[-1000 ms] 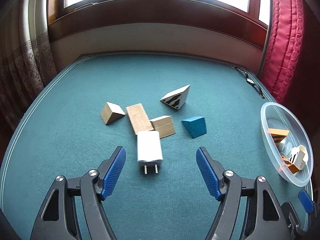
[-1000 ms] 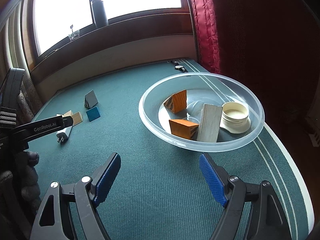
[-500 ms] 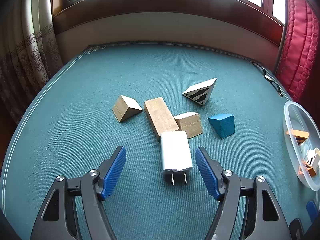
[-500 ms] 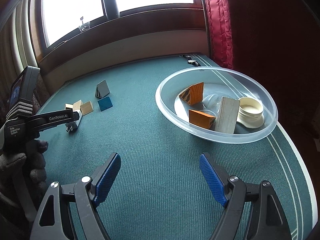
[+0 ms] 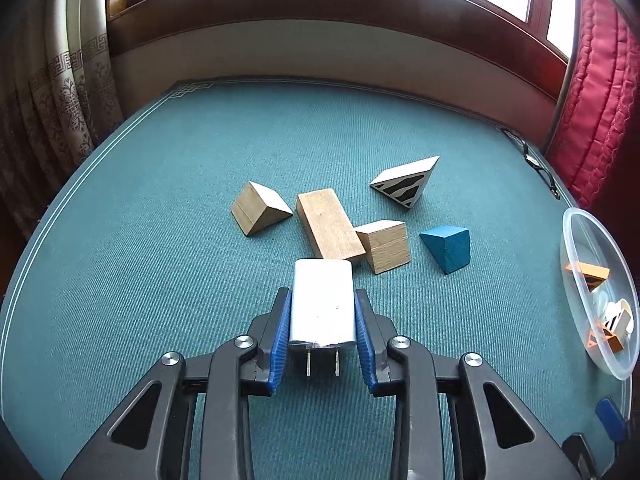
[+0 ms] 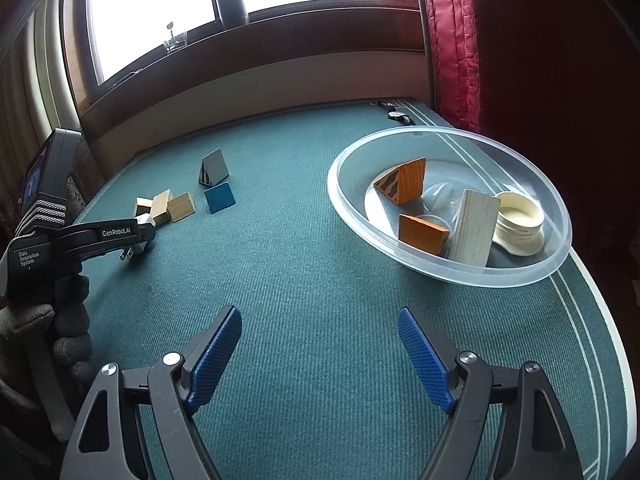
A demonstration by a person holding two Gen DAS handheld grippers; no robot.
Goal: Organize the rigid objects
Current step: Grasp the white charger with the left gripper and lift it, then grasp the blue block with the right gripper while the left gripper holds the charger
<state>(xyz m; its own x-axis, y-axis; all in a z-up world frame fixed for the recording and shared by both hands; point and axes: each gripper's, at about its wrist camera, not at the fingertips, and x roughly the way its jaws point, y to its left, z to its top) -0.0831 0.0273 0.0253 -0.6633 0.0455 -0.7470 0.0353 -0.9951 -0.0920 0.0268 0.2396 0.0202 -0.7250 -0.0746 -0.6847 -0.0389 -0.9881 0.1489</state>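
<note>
Left wrist view: left tool (image 5: 322,322) clamps the white charger (image 5: 322,304) by its smooth, rigid, likely slippery sides; right tool (image 6: 320,356) gapes empty.

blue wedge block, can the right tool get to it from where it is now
Probably yes: the right tool is open and empty, and only bare green cloth lies between it and the blue wedge block; the clear bowl sits off to the side.

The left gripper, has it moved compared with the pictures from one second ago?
Yes. The left gripper advanced toward the long wooden block and closed its jaws on the white charger.
</note>
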